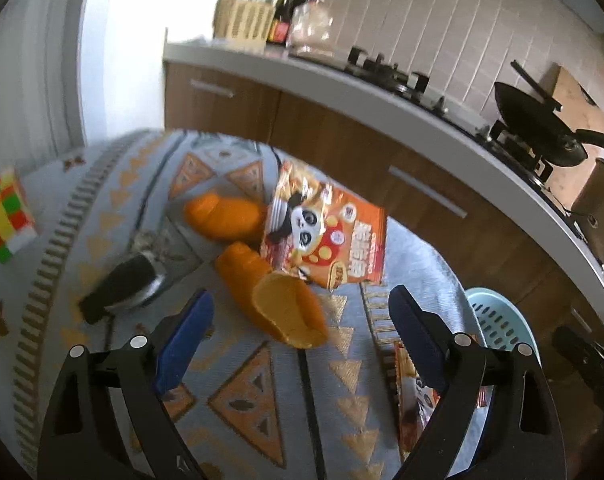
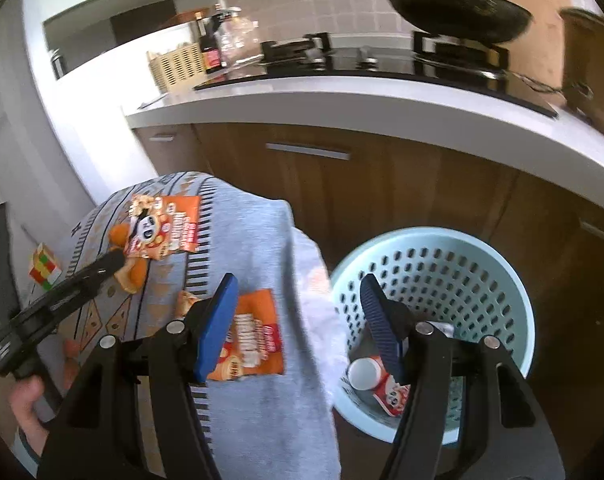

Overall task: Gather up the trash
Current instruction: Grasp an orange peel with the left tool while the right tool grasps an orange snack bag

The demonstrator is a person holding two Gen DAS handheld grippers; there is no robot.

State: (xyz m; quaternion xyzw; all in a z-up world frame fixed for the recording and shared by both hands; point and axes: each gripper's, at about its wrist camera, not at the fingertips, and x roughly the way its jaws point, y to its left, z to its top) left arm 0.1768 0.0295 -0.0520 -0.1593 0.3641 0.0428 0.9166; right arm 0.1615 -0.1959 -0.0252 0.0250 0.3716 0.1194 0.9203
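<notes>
Trash in the basket [image 2: 502,264] shows only past the right hand-held gripper [image 2: 298,300]; both hand-held grippers gape.

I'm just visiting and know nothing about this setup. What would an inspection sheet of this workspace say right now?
Surface: grey patterned cloth over a low table.
Job's things: orange panda snack packet lying by the orange pieces; second orange snack packet near the cloth's edge; light-blue perforated plastic basket beside the table, with a red-and-white container inside.
Clutter: orange peel-like pieces; multicoloured puzzle cube; black-and-silver object.
Grippers: left tongs open, empty; right tongs open, empty.
Cables: nothing seen.
Surroundings: kitchen counter, black pan on hob.
</notes>
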